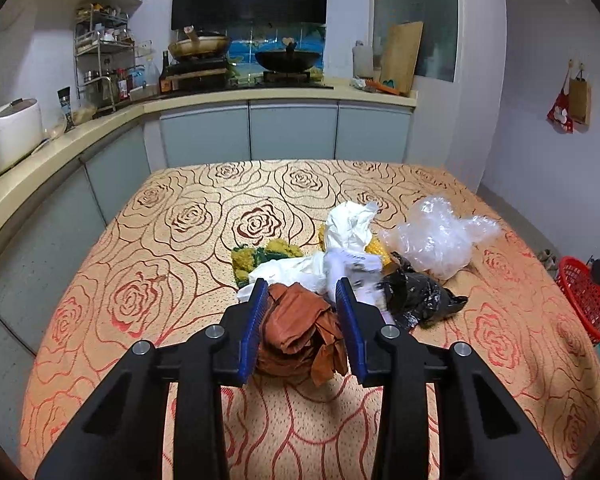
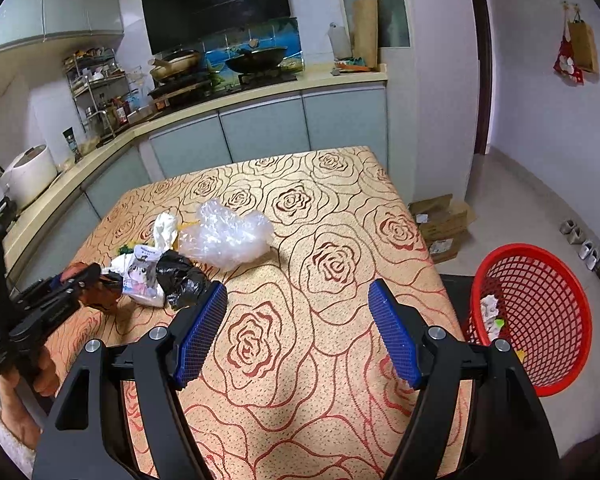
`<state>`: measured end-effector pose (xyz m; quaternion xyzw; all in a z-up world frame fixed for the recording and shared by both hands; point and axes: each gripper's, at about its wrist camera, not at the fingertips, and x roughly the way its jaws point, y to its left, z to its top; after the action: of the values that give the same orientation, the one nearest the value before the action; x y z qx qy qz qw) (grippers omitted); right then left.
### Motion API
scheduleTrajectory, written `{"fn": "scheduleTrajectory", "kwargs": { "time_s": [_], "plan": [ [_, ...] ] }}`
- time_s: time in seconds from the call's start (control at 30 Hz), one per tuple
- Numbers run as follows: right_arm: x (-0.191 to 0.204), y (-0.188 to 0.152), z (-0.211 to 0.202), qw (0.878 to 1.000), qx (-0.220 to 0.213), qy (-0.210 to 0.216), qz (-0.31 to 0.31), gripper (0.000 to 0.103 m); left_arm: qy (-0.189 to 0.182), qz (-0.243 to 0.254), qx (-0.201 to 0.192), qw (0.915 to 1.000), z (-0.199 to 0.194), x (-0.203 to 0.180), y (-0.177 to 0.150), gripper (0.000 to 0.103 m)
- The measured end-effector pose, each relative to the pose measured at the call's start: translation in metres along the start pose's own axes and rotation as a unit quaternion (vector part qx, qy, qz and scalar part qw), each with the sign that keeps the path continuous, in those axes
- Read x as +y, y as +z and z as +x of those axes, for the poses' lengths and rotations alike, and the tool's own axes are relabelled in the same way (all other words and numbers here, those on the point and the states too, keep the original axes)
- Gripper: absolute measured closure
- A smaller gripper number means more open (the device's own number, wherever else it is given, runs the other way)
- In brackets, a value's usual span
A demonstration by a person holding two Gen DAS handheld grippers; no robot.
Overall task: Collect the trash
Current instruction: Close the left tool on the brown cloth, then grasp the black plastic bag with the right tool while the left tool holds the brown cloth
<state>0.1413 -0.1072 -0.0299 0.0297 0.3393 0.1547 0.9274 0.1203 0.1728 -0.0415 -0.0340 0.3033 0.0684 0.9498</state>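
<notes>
The brown crumpled wrapper (image 1: pixel 300 332) lies on the table (image 1: pixel 148 248), right between the 2 blue pads of the left tongs (image 1: pixel 302 312). The pads sit on both sides of it, touching or almost touching; I cannot tell if they squeeze it yet. Its long side seems to run along the tongs. The left tongs reach low and forward. The right tongs (image 2: pixel 298 334) are wide apart and hold nothing, over bare cloth. The red basket (image 2: pixel 540 320) stands on the floor at the right, nearer the right tongs.

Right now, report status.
Left gripper open around brown wrapper. Right gripper open, empty. Red basket off table's right edge. Nothing blocking.
</notes>
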Motion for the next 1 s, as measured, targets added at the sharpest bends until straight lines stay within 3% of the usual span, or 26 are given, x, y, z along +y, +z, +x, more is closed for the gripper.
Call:
{"fn": "scheduleTrajectory", "kwargs": {
  "time_s": [0.57,0.9,1.0],
  "plan": [
    [0.070,-0.001,0.086,0.993,0.044,0.061,-0.088,0.032,-0.005,-0.004,-0.028,0.9996,-0.028,0.010,-0.001,0.073],
    [0.094,0.003,0.126,0.986,0.084,0.068,-0.129,0.032,-0.063,-0.088,-0.006,0.9941,-0.023,0.053,0.005,0.074],
    [0.097,0.001,0.136,0.984,0.092,0.066,-0.135,0.032,-0.055,-0.092,-0.006,0.9943,-0.022,0.058,0.004,0.074]
  ]
}}
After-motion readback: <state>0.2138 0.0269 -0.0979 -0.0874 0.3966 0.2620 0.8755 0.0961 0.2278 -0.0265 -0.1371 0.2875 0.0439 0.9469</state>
